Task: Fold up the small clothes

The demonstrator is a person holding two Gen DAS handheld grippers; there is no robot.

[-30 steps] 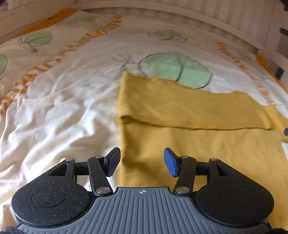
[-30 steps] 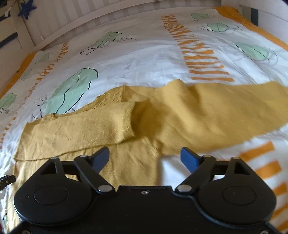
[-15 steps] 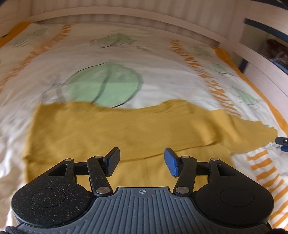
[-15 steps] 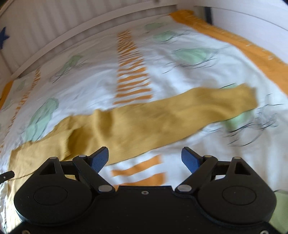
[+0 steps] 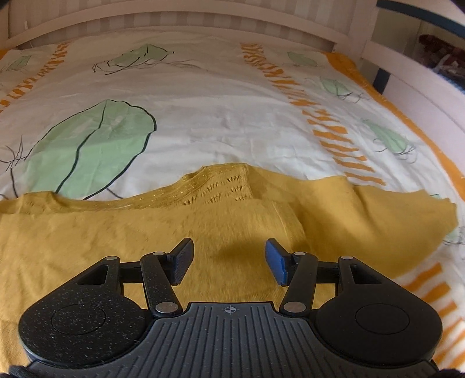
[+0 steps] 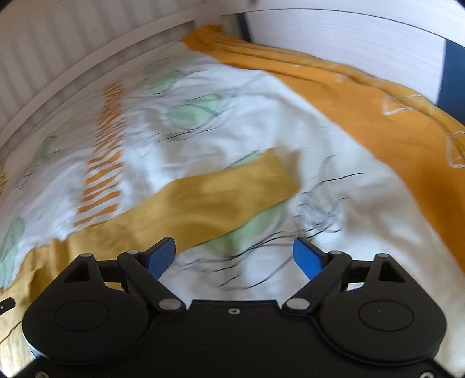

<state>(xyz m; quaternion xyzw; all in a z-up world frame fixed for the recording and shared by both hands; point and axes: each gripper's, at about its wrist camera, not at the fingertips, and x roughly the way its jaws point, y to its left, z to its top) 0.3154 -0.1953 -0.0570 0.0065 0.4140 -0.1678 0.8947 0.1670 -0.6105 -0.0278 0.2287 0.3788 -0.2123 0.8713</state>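
Left wrist view: the left gripper [image 5: 229, 261] hangs over a mustard-yellow knitted top [image 5: 145, 232] spread flat on a bed cover [image 5: 221, 116] printed with green leaves and orange stripes; its jaws stand partly apart with nothing between them, the pads clear of the cloth. The top's openwork neckline [image 5: 221, 189] lies just ahead of the fingers, and one sleeve runs off toward the cover's right edge. A white slatted bed frame [image 5: 174, 17] borders the far edge. Right wrist view, blurred: the right gripper [image 6: 234, 257] has its jaws wide and empty above bare cover, with the sleeve's cuff end [image 6: 273, 174] just ahead and left of it, near the cover's orange border [image 6: 363, 101]
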